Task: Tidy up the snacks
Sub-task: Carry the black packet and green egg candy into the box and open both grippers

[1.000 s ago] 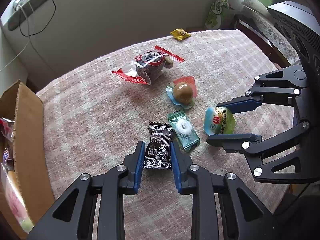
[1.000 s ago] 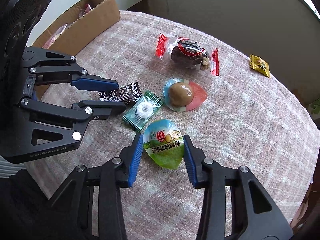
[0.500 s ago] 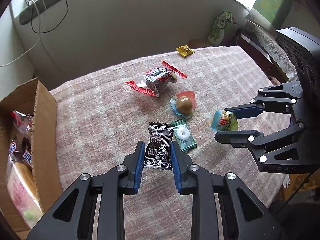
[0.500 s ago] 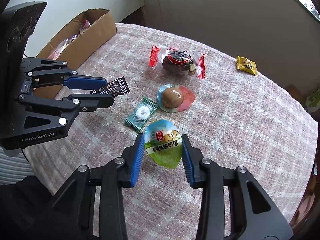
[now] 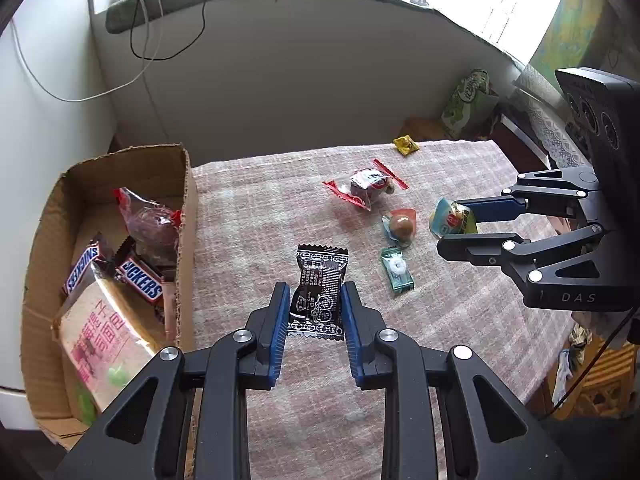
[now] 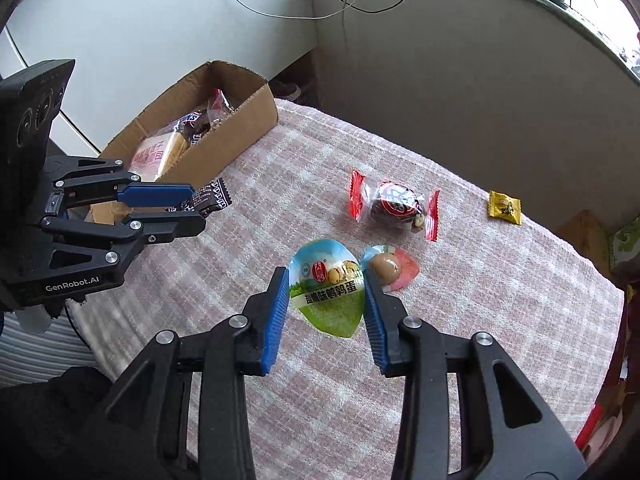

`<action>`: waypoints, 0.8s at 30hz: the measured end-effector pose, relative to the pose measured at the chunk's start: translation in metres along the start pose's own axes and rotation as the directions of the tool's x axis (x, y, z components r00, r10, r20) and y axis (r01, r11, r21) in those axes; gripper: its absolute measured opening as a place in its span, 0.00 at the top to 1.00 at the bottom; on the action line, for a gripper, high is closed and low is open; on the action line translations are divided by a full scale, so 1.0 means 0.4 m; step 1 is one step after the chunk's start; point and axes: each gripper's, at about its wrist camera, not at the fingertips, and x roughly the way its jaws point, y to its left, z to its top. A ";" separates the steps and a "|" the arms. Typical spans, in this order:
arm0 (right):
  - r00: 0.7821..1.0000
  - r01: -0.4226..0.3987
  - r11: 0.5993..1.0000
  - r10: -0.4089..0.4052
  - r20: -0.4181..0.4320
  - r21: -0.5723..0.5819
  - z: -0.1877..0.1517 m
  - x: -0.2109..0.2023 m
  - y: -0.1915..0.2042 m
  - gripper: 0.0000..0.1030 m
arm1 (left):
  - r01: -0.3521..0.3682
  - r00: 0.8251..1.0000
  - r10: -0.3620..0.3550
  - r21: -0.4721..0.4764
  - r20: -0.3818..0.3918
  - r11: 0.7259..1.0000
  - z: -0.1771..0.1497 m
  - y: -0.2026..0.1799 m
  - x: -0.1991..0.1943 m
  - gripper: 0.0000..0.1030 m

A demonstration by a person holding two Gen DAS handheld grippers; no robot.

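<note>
Snacks are being sorted from a cloth-covered surface [image 5: 256, 208] into a cardboard box [image 5: 188, 208]. Nearest in the left wrist view, the left gripper [image 5: 314, 312] is clamping a black printed packet [image 5: 320, 288] between its blue pads, lifted off the cloth, likely so it can travel to the box at the left. That box is already holding Snickers bars [image 5: 140, 280], a pink-labelled pack [image 5: 100, 344] and a red-wrapped snack [image 5: 148, 220].

Nearest in the right wrist view, the right gripper [image 6: 326, 300] is squeezing a green and blue egg pouch [image 6: 326, 292] by its two sides, also raised above the cloth.

Just beyond, a braised egg in a pink and teal pack [image 6: 390, 268] and a small green candy packet [image 5: 396, 270] are lying loose on the cloth, waiting their turn. Farther away a red-ended clear wrapper with a dark snack [image 6: 394, 206] is resting flat, and near the far edge a small yellow sachet [image 6: 505, 208] is sitting alone.
</note>
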 end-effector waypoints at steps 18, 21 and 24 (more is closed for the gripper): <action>0.995 -0.091 0.983 0.097 0.029 -0.160 0.191 0.044 0.211 0.64 | -0.116 0.991 0.126 -0.188 0.044 0.975 -0.106 0.200 -0.131 0.76; 0.994 -0.099 0.978 0.105 0.021 -0.183 0.219 0.067 0.239 0.64 | -0.138 0.988 0.150 -0.211 0.043 0.968 -0.122 0.232 -0.142 0.76; 0.993 -0.110 0.975 0.115 0.013 -0.195 0.247 0.088 0.264 0.64 | -0.156 0.985 0.169 -0.237 0.037 0.959 -0.138 0.267 -0.150 0.76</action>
